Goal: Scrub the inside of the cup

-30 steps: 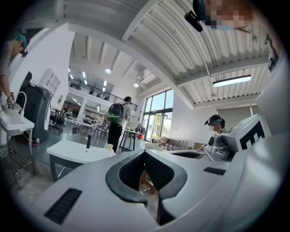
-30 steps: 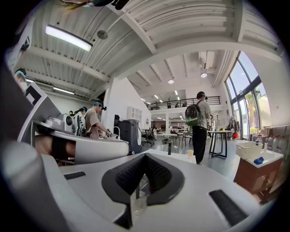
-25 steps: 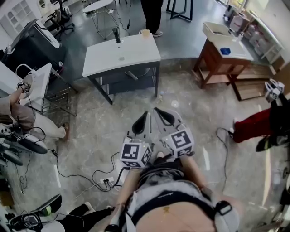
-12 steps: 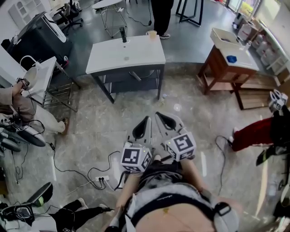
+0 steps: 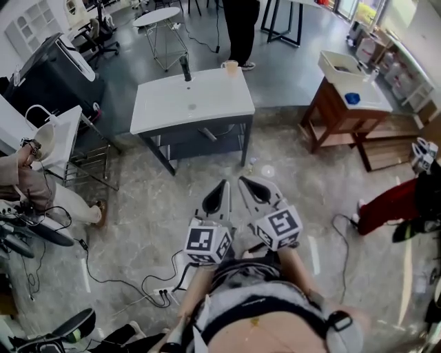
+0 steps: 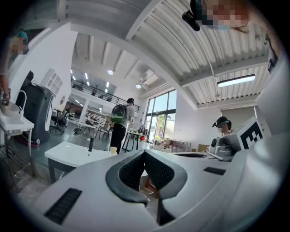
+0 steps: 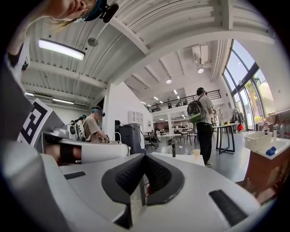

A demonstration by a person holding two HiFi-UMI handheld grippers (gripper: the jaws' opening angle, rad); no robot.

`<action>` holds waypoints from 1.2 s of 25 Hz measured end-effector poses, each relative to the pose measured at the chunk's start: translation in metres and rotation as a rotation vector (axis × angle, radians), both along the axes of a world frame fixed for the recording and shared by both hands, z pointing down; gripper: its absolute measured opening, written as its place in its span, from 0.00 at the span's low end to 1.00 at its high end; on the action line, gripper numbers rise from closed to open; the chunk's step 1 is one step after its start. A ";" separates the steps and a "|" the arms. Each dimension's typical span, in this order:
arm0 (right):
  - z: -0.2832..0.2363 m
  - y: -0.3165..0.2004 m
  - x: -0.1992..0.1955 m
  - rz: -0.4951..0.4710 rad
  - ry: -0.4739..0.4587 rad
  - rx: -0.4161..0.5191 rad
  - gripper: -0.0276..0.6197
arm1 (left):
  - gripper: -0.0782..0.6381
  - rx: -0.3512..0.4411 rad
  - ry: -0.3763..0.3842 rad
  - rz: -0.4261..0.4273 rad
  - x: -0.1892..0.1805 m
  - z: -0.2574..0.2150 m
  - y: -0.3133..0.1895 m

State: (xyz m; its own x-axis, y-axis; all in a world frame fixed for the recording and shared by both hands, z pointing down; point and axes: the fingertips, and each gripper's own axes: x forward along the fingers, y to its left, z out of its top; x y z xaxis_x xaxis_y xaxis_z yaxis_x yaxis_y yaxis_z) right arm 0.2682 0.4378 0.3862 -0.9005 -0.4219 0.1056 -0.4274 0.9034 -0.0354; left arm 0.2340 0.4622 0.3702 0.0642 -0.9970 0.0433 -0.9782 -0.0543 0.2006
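A pale cup (image 5: 230, 66) stands at the far right corner of a white table (image 5: 172, 110), with a dark upright brush-like thing (image 5: 185, 69) to its left. Both grippers are held out level over the floor, well short of the table. My left gripper (image 5: 222, 186) is shut with nothing between its pads. My right gripper (image 5: 242, 182) is shut and empty too. In the left gripper view the shut gripper (image 6: 144, 154) points at the table (image 6: 68, 154), the cup (image 6: 113, 150) and the dark thing (image 6: 90, 144). Past the right gripper (image 7: 144, 157), its own view shows the cup (image 7: 195, 154).
A person (image 5: 238, 21) stands just beyond the table. A wooden table (image 5: 337, 103) with a white bin (image 5: 341, 63) is at the right, a black machine (image 5: 48, 69) and a white sink stand (image 5: 38, 131) at the left. Cables (image 5: 124, 276) lie on the floor.
The whole view has advanced towards the white table, which now sits lower and larger in the head view. Both grippers stayed shut and side by side.
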 end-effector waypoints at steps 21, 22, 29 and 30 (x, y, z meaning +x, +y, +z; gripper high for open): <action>0.007 -0.059 -0.136 0.094 -0.011 0.004 0.05 | 0.13 -0.007 0.016 0.101 -0.138 0.008 -0.062; 0.006 -0.060 -0.140 0.094 -0.011 0.001 0.05 | 0.13 -0.009 0.020 0.102 -0.141 0.009 -0.063; 0.011 -0.072 -0.164 0.070 0.007 -0.007 0.05 | 0.13 -0.016 0.044 0.078 -0.164 0.013 -0.074; 0.011 -0.074 -0.168 0.064 0.009 -0.005 0.05 | 0.13 -0.016 0.044 0.071 -0.167 0.014 -0.076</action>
